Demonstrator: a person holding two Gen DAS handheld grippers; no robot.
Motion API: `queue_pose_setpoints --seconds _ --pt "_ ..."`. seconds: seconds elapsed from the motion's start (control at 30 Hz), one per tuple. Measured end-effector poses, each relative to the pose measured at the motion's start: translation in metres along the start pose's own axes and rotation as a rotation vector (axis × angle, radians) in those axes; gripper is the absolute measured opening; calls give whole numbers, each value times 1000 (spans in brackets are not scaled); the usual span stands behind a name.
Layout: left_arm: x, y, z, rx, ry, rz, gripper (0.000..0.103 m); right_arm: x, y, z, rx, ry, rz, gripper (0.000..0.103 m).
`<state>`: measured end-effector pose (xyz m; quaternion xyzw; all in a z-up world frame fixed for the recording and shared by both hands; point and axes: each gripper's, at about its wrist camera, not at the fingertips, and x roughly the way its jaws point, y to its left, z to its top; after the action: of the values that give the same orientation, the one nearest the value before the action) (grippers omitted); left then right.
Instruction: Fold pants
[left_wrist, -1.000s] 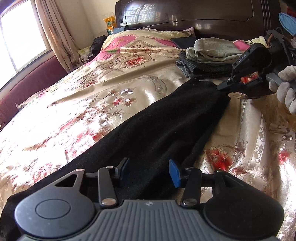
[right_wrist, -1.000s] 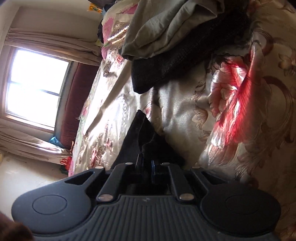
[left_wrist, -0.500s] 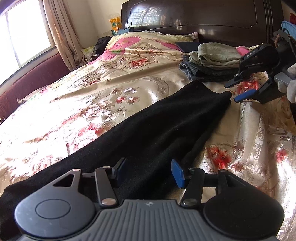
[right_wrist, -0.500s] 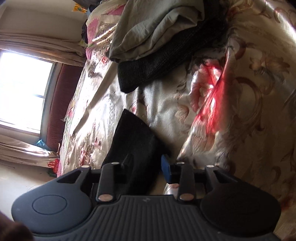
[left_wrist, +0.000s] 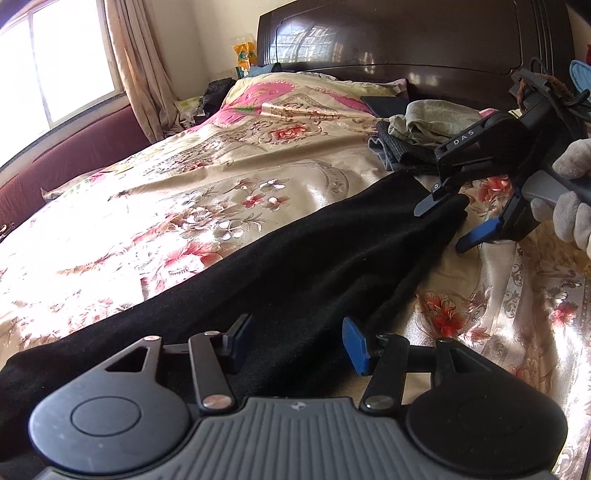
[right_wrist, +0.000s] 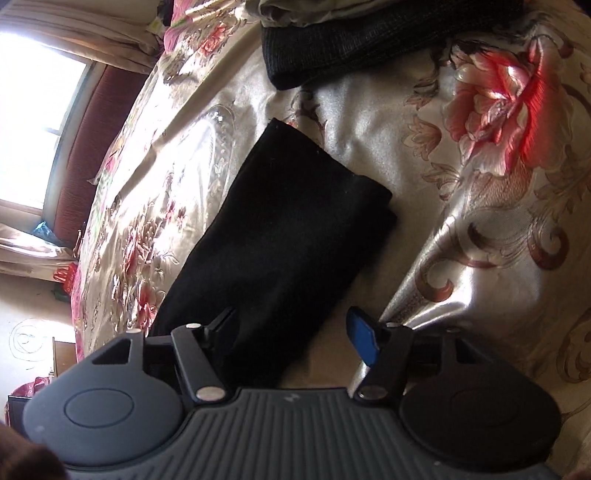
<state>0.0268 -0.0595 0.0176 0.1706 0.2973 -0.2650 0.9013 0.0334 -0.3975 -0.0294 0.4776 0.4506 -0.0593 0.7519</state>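
1. The pants (left_wrist: 295, 266) lie flat on the bed (left_wrist: 184, 192), a long black strip running from the near edge toward the headboard (left_wrist: 406, 44), legs apparently stacked one on the other.
2. The cloth looks soft, limp and light, likely a knit; it should drape and sag when lifted, so the hem corners (right_wrist: 332, 177) or side edges seem the best places to pinch.
3. The left gripper (left_wrist: 295, 343) hovers low over the near part, fingers (left_wrist: 356, 345) apart, holding nothing.
4. The right gripper (right_wrist: 295, 332) sits above the hem end, fingers (right_wrist: 364, 341) apart, empty.
5. Folded clothes (left_wrist: 413, 136) sit just beyond the hem, near the headboard.
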Motion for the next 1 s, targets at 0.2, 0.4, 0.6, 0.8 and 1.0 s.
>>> queue_pose_setpoints --seconds 0.2,0.4,0.6,0.8,1.0 --pt "-2 5 -7 -8 12 12 67 -5 3 -14 19 -77 100 74" --pt "-2 10 -11 -9 25 21 67 8 -6 -11 70 -99 145 57" --pt "-7 7 -9 -7 20 30 67 17 -34 -3 225 -101 253 16" --pt "-3 3 -6 28 38 31 67 39 -31 4 208 -125 270 19" --pt "4 -3 2 46 51 38 68 27 -16 16 207 -127 395 9"
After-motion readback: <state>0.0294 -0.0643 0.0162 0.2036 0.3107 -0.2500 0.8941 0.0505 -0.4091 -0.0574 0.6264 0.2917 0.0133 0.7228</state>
